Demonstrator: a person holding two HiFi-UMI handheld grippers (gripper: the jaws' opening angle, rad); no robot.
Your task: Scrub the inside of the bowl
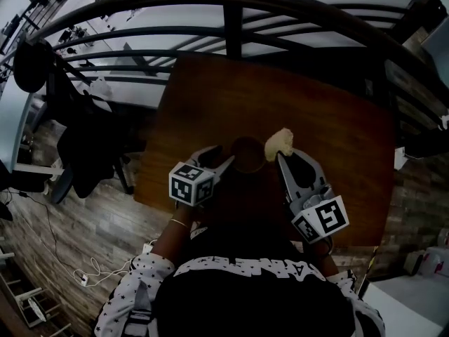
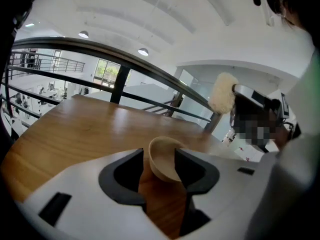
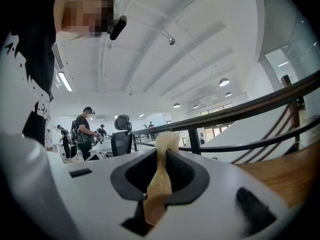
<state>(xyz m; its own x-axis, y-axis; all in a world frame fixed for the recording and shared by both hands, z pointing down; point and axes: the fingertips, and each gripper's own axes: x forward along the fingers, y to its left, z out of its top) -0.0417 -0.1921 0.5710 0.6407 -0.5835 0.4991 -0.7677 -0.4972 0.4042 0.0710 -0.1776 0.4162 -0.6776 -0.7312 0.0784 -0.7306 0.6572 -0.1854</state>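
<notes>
Bowl (image 1: 247, 153) sits toward the near edge of the tabletop (image 1: 316, 111), right between both grippers. Left gripper (image 1: 223, 157) is spread wide with the bowl in the gap, and as far as I can tell it isn't squeezing it. Right gripper (image 1: 282, 159) is clamped on the scrubber (image 1: 279, 142) by its handle, with the fluffy head sitting just right of the bowl's rim. No labels I can read anywhere.

Open tabletop (image 1: 333, 128) around bowl (image 1: 247, 154), railing (image 1: 233, 27) beyond
</notes>
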